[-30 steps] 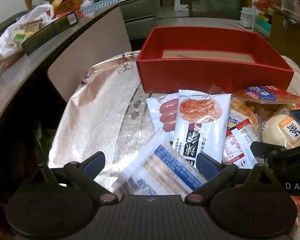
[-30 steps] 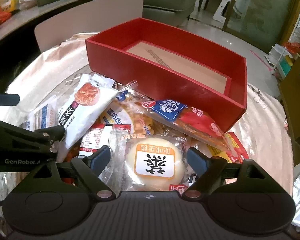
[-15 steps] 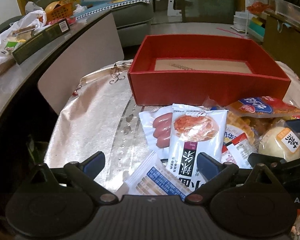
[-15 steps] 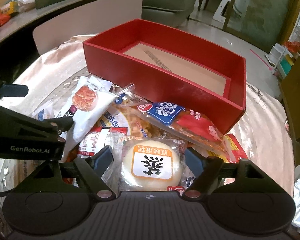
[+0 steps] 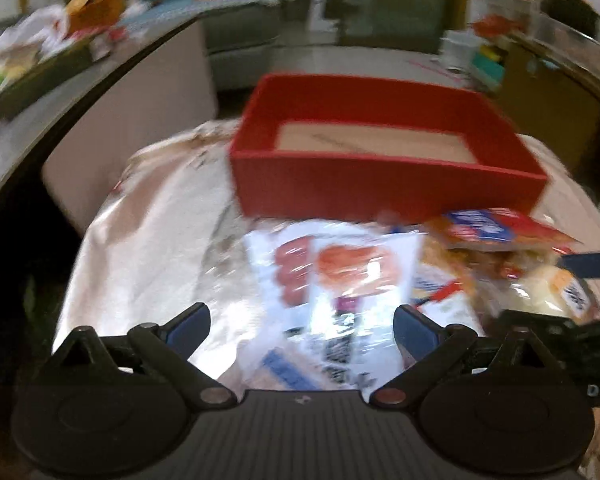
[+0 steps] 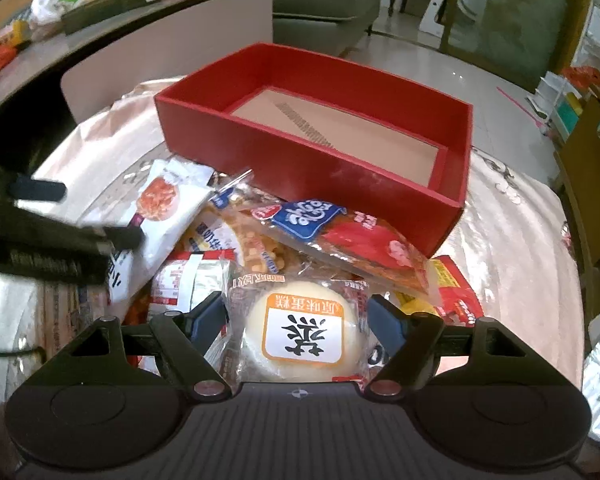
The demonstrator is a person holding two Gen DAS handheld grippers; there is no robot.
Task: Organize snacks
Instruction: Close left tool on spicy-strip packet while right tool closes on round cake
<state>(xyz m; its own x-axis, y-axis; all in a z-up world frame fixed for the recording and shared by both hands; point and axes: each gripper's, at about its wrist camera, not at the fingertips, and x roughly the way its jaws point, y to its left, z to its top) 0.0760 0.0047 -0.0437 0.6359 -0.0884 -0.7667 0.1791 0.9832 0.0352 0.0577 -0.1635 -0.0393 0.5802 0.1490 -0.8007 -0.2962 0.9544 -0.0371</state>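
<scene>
Red card walls mark the box (image 5: pixel 384 176) in the left wrist view, standing empty at the far side of the cloth-covered bench (image 5: pixel 148 240), with the snack heap just in front of it. The left gripper (image 5: pixel 300 326) hangs over a white pouch (image 5: pixel 360 276), its fingers wide and pressing on nothing; this picture is smeared, so labels are unreadable. In the right wrist view the right gripper (image 6: pixel 298 322) straddles a wrapped round cake (image 6: pixel 300 334), the fingers at a middling gap and touching the wrapper's edges, though I cannot tell whether they truly grip it. The step in hand looks like the first pick: the box (image 6: pixel 320 136) holds nothing yet. Next the cake needs a firm pinch, a lift clear of the orange packet (image 6: pixel 340 236) overlapping its far edge, then a carry over the near wall. The cake's near side is hidden behind the gripper body.
</scene>
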